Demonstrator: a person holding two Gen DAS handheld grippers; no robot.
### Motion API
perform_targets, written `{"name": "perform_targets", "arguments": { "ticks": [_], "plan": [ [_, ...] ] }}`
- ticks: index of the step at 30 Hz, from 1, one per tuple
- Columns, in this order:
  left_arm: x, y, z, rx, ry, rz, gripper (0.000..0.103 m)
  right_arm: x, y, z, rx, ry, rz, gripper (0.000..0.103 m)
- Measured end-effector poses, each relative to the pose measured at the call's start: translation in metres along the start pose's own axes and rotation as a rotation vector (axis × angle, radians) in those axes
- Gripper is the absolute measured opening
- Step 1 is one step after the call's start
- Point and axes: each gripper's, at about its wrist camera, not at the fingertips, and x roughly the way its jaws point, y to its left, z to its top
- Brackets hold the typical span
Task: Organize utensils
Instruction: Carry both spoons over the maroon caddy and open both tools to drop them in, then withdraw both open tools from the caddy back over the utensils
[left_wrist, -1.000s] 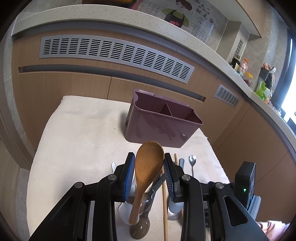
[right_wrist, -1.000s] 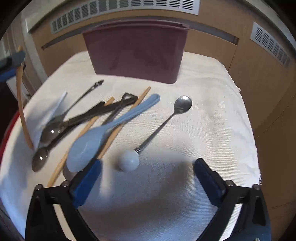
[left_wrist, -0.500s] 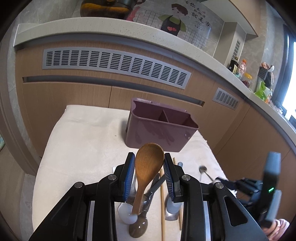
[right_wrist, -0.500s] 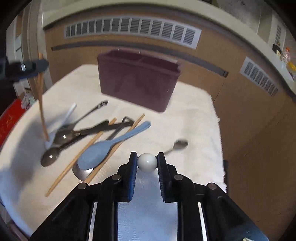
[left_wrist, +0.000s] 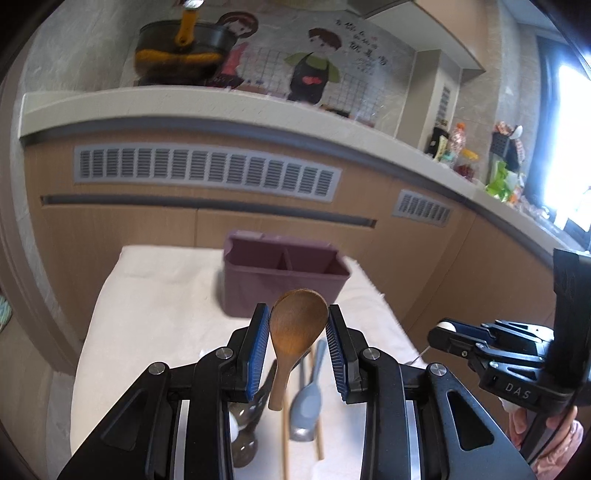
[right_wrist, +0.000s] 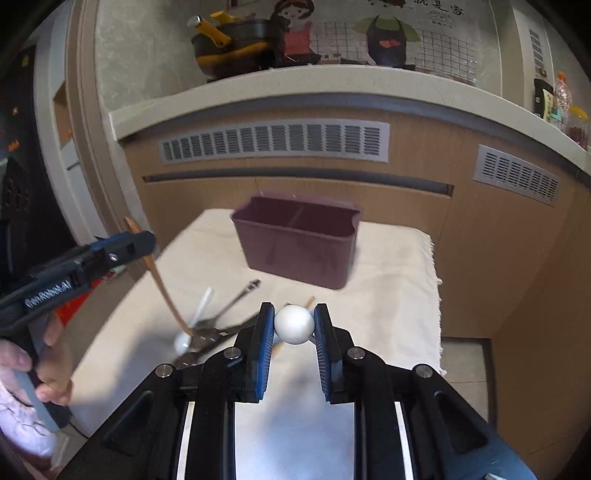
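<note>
**Both spoons lifted, bin next**

Left gripper (left_wrist: 298, 325) is clamped on the bowl of a wooden spoon (left_wrist: 295, 332), handle hanging down toward the cloth; from the right wrist view the same spoon (right_wrist: 162, 284) slants from the left claw down over the pile, tip just above it, whether touching I cannot tell.

Right gripper (right_wrist: 294, 325) is closed on the white ball end of a metal spoon (right_wrist: 294, 324); the stem is hidden below the jaws; a second ago this claw stood wide over that spoon as it lay on the cloth, half a second ago it had pinched the ball low over the cloth; now it is raised and faces the bin.

Purple bin (right_wrist: 295, 243) sits at the far side of the white cloth (right_wrist: 399, 295), two compartments split by a divider, both looking empty; it has shrunk in the left view over the last second, so the left hand has risen and drawn back.

On the near cloth the rest remain: grey-blue spoon (left_wrist: 308, 402), chopsticks (left_wrist: 284, 439), dark metal spoons (left_wrist: 243, 439), a white-handled one (right_wrist: 197, 314).

Reading: both pickups are done, no utensil is stowed yet; each hand needs to carry far and drop into a compartment. The ball grip looks slippery, so the metal spoon may swing.
</note>
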Motion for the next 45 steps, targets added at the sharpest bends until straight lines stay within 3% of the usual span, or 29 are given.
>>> {"name": "perform_targets", "arguments": {
  "ticks": [3, 8, 11, 14, 18, 23, 29, 32, 36, 39, 41, 44, 45],
  "plan": [
    [-0.009, -0.013, 0.036, 0.039, -0.049, -0.039, 0.032, -0.021, -0.001, 0.032, -0.013, -0.060, 0.037, 0.019],
    [-0.017, -0.029, 0.114, 0.107, -0.183, -0.066, 0.032, -0.053, -0.010, 0.117, -0.033, -0.208, 0.065, 0.019],
    [-0.001, -0.029, 0.150, 0.128, -0.236, -0.055, 0.032, -0.045, -0.021, 0.153, 0.001, -0.230, 0.079, 0.019],
    [0.029, -0.019, 0.163, 0.124, -0.233, -0.057, 0.032, -0.015, -0.034, 0.171, 0.044, -0.198, 0.122, 0.019],
    [0.076, 0.003, 0.158, 0.083, -0.187, -0.031, 0.032, 0.035, -0.051, 0.172, 0.117, -0.117, 0.146, 0.019],
    [0.138, 0.027, 0.129, 0.047, -0.089, -0.005, 0.032, 0.103, -0.060, 0.150, 0.167, 0.000, 0.164, 0.019],
    [0.198, 0.051, 0.090, -0.012, 0.040, 0.010, 0.032, 0.158, -0.065, 0.122, 0.192, 0.101, 0.176, 0.019],
    [0.213, 0.056, 0.076, -0.028, 0.083, 0.023, 0.034, 0.175, -0.061, 0.110, 0.159, 0.132, 0.137, 0.020],
    [0.213, 0.063, 0.069, -0.050, 0.094, 0.031, 0.038, 0.181, -0.055, 0.101, 0.110, 0.131, 0.084, 0.023],
    [0.197, 0.065, 0.068, -0.042, 0.074, 0.047, 0.048, 0.172, -0.051, 0.101, 0.081, 0.101, 0.050, 0.025],
    [0.180, 0.066, 0.066, -0.036, 0.057, 0.061, 0.049, 0.161, -0.048, 0.099, 0.067, 0.062, 0.031, 0.029],
    [0.155, 0.068, 0.061, -0.019, 0.045, 0.087, 0.055, 0.137, -0.047, 0.093, 0.065, -0.016, 0.009, 0.043],
    [0.147, 0.069, 0.057, -0.014, 0.046, 0.099, 0.055, 0.128, -0.047, 0.090, 0.066, -0.043, -0.009, 0.052]
  ]
}}
